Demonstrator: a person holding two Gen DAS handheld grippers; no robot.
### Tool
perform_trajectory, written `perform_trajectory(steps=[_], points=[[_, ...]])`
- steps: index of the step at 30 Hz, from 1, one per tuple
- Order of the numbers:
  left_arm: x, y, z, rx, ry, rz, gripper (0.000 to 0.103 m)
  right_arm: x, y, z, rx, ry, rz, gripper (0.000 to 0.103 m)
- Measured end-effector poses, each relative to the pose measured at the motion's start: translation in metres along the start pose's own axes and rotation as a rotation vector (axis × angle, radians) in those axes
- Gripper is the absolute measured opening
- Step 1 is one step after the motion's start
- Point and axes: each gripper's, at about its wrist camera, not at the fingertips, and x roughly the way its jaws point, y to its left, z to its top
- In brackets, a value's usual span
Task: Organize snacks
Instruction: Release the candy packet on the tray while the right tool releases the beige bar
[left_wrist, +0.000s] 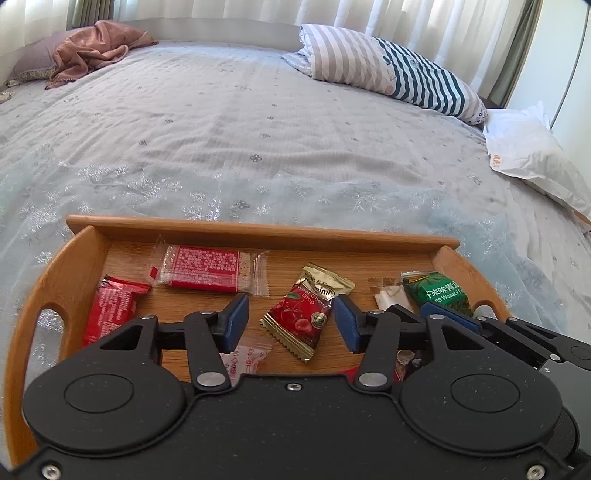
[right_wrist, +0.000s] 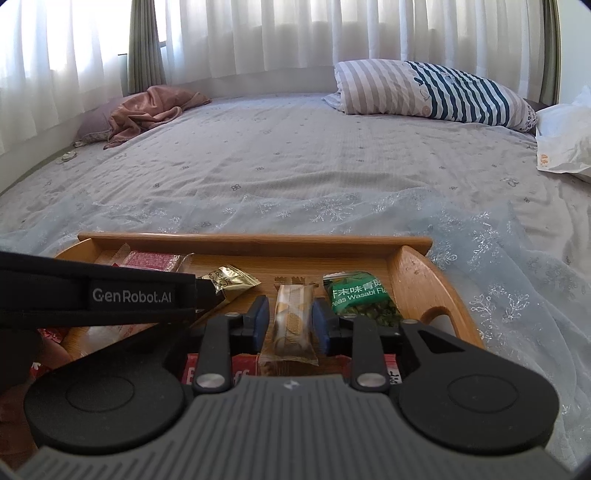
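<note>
A wooden tray (left_wrist: 258, 230) on the bed holds several snack packets. My left gripper (left_wrist: 291, 323) is open over the tray, its blue pads either side of a red-and-gold cherry drop packet (left_wrist: 304, 314) without touching it. My right gripper (right_wrist: 290, 325) is open, its pads close on both sides of a clear-wrapped beige biscuit bar (right_wrist: 293, 325); it does not look squeezed. A green wasabi peas bag (right_wrist: 360, 299) lies right of it, also in the left wrist view (left_wrist: 441, 293). A long red bar (left_wrist: 207, 269) and a small red packet (left_wrist: 110, 314) lie at the tray's left.
The tray (right_wrist: 413, 273) sits on a pale blue snowflake cloth (right_wrist: 498, 295) over a grey bedspread. A striped pillow (right_wrist: 432, 88) and a white bag (right_wrist: 565, 140) lie far right, a brown cloth (right_wrist: 155, 107) far left. The left gripper's body (right_wrist: 96, 295) crosses the right wrist view.
</note>
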Motion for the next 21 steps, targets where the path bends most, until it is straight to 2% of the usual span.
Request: perform_trajectory(steps=[5, 14, 21], points=[[-0.019, 0.002, 0.002, 0.005, -0.025, 0.008, 0.064, -0.015, 0.001, 0.002, -0.003, -0.015, -0.005, 0.053], [-0.063, 0.003, -0.001, 0.055, -0.063, 0.033, 0.079, -0.05, 0.005, 0.009, -0.03, -0.052, -0.022, 0.065], [-0.093, 0.008, -0.008, 0.067, -0.079, 0.039, 0.086, -0.072, 0.008, 0.01, -0.038, -0.072, -0.036, 0.071]])
